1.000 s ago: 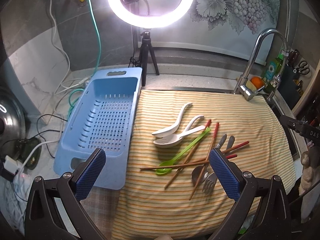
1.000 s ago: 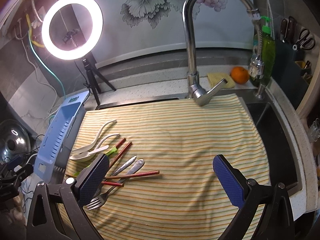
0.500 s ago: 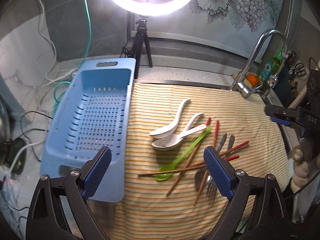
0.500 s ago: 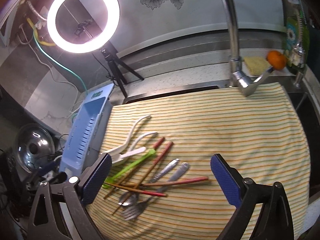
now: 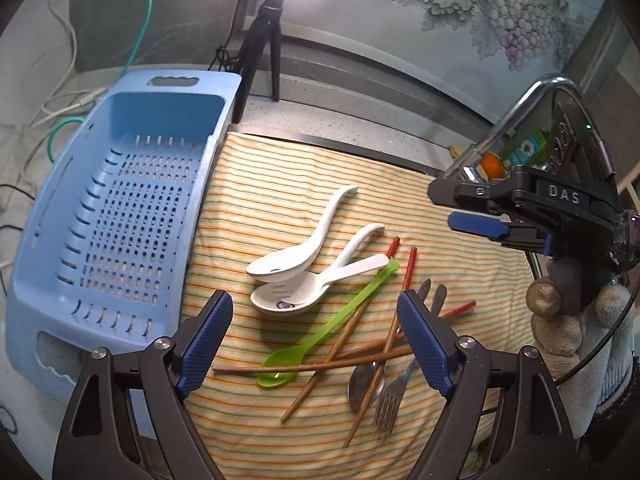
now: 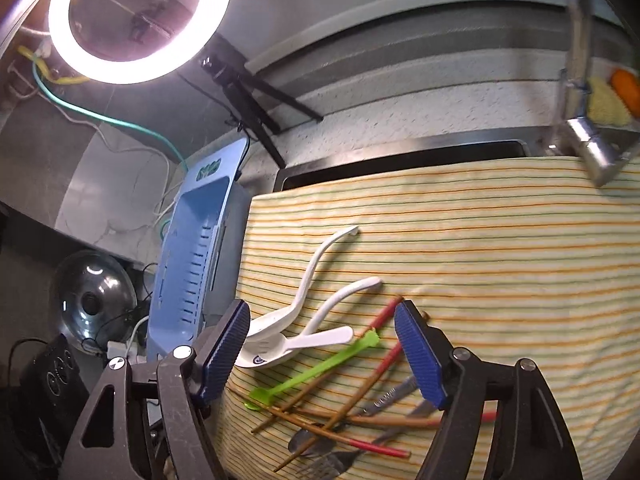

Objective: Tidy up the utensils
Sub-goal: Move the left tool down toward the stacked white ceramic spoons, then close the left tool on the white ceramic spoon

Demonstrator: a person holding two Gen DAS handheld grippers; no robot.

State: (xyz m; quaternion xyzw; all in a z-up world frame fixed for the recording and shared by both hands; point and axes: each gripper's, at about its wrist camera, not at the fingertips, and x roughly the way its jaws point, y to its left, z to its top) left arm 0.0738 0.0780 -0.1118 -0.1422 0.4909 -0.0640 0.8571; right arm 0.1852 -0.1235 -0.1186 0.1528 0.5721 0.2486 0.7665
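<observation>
Both grippers have dropped closer to the utensil pile since a second ago, and their fingers have narrowed. Fingers of the left gripper point(image 5: 316, 344) are spread but closing, with nothing pinched; between them, below, lie the bowl of the green spoon point(image 5: 332, 330) and the crossed wooden chopsticks point(image 5: 352, 354). Fingers of the right gripper point(image 6: 320, 354) are likewise spread and closing over the same heap, pads clear of everything. In the left wrist view that right gripper point(image 5: 480, 226) hangs at the right edge above the cloth, gripped by a gloved hand point(image 5: 560, 320).

All the utensils rest loose on the striped cloth point(image 5: 280, 184) covering the surface: two white soup spoons point(image 5: 288, 268) nested together, the green spoon slanting just beside them, red-tipped chopsticks fanned across a metal spoon point(image 5: 366, 380) and a fork point(image 5: 390, 396). A blue slotted drainer basket point(image 5: 52, 208) sits touching the cloth's left edge. Behind stand a ring light point(image 6: 140, 20) on a tripod, a chrome tap point(image 5: 520, 116) and, at the sink's far corner, an orange point(image 5: 490, 164).
</observation>
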